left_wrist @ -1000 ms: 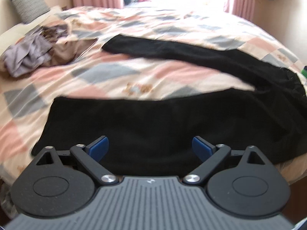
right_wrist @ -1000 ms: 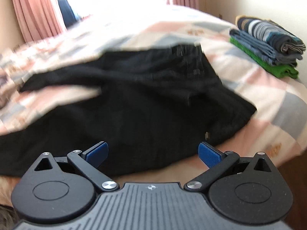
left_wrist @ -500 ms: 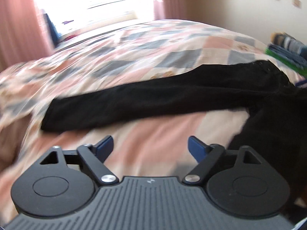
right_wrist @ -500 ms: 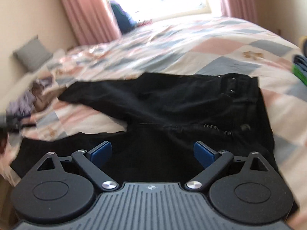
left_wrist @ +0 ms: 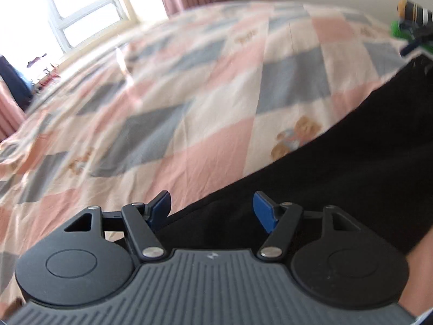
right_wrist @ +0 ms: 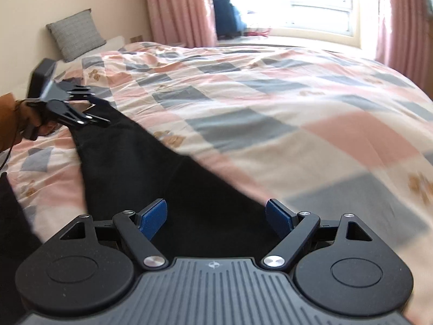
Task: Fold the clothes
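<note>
Trousers [right_wrist: 151, 173] lie flat on the bed [right_wrist: 297, 113], 1 leg under each claw. My left claw [left_wrist: 213, 211] and right claw [right_wrist: 216, 218] are both spread, pinching nothing. Risk: closing too low grabs the quilt with the cloth.

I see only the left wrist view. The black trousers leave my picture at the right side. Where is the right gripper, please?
Observer: The right gripper hangs over the wide end of the black trousers, fingers open, nothing between them.
Operator: Does a leg lie straight between both grippers?
Observer: Yes, one leg runs across the quilt to the left gripper, which is at its hem.
Operator: What is behind that hem?
Observer: A grey pillow leans against the wall at the head of the bed.
</note>
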